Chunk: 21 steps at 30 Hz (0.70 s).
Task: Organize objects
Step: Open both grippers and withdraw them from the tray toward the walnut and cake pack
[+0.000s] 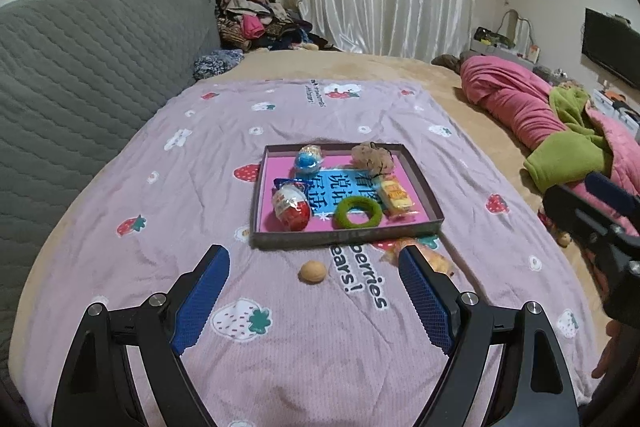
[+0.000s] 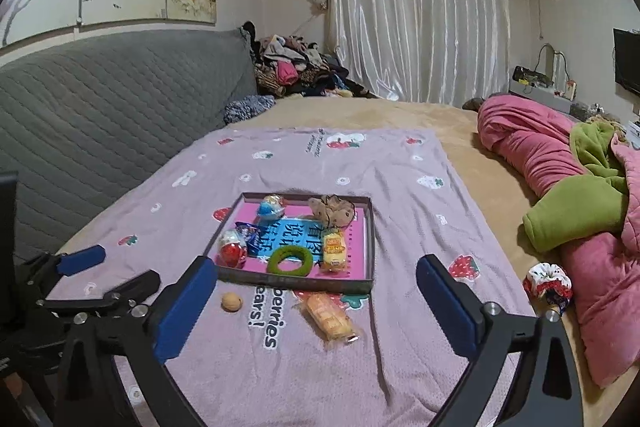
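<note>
A shallow box (image 1: 344, 239) (image 2: 296, 281) with a pink floor lies on the purple strawberry blanket. In it are a red-and-white egg (image 1: 291, 207) (image 2: 232, 251), a blue egg (image 1: 308, 159) (image 2: 270, 208), a green ring (image 1: 357, 213) (image 2: 290, 260), a yellow snack pack (image 1: 395, 195) (image 2: 334, 247) and a brown scrunchie (image 1: 372, 155) (image 2: 332, 210). A walnut (image 1: 314, 271) (image 2: 231, 302) and an orange snack pack (image 2: 329, 315) (image 1: 434, 261) lie in front of the box. My left gripper (image 1: 314, 269) is open, with the walnut between its fingertips. My right gripper (image 2: 316, 277) is open and empty above the blanket.
A red-and-white scrunchie (image 2: 548, 283) lies at the blanket's right edge. Pink and green bedding (image 2: 568, 195) is piled on the right. A grey quilted headboard (image 1: 92, 67) runs along the left. Clothes (image 2: 292, 67) are heaped at the back.
</note>
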Available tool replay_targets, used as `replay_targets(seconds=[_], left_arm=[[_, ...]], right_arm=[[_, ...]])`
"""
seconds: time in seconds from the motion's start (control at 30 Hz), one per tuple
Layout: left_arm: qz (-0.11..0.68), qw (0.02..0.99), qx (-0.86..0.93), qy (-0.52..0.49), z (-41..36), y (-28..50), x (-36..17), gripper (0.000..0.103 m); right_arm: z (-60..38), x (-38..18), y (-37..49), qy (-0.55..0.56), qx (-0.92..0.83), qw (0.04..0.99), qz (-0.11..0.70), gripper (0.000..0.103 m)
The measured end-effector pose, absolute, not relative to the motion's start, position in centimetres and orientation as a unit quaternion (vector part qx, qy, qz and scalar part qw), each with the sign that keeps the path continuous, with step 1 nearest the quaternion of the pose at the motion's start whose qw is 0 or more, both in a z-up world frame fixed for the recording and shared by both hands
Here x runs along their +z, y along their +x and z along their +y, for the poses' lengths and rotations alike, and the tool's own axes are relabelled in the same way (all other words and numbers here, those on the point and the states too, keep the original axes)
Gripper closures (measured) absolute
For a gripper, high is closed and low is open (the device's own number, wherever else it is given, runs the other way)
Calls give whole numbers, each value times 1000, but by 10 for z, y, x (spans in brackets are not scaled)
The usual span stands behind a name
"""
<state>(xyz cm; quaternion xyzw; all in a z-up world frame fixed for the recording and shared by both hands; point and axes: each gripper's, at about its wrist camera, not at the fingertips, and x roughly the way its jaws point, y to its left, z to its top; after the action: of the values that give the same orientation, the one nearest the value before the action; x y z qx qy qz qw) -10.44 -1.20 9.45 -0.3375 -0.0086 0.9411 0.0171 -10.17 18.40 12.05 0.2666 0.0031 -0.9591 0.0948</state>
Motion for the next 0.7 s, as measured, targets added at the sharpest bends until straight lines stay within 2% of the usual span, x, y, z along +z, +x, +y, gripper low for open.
replay_targets(seconds=[0.33,0.7], left_arm=[[-20,27,941,-337,-14,-84,98,16],[-14,27,935,-352,-13,-70,85,16]], right_arm=[[190,130,-79,255,-963,89,8,1],[191,113,-70,270,-958,91,17,1]])
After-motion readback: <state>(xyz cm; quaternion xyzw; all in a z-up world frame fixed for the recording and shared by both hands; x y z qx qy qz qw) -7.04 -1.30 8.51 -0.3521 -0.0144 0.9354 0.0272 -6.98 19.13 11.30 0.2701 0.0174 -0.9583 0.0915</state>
